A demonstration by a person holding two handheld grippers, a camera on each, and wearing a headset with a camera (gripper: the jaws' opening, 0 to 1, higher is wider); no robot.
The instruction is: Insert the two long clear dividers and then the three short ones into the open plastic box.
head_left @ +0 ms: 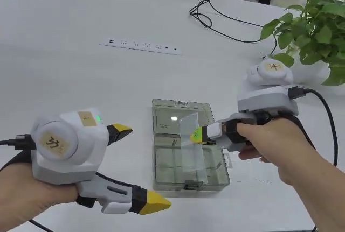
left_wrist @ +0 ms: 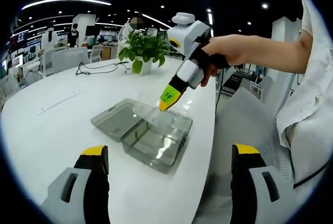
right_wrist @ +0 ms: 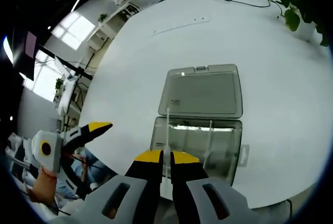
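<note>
White table [head_left: 64,70]. The open plastic box [head_left: 218,170] sits near centre: lid [head_left: 164,114] flat on the far side, tray toward the person.

The key relation is the clear divider [head_left: 192,154] against the tray below it. It is already in the right gripper [head_left: 198,134], whose jaws are pressed together and pinch it by one edge. The sheet hangs over the tray and is tilted. Its long axis seems to run from the tray's front wall toward the hinge side. In the right gripper view it is edge-on, straight ahead of the jaws. Cannot tell whether the lower edge sits in a slot or just rests inside.

The right hand is the working one. The next move likely means squaring the sheet to the wall slots and pressing down. The slots are too small to see.

Divider looks thin, clear, rectangular and glossy, so it is hard to see against the smoky tray.

A thin upright strip [right_wrist: 209,138] in the tray may be a divider already seated; not sure.

Left gripper [head_left: 143,167]: jaws spread wide, empty, just beside the box's front-left corner, not touching.
</note>
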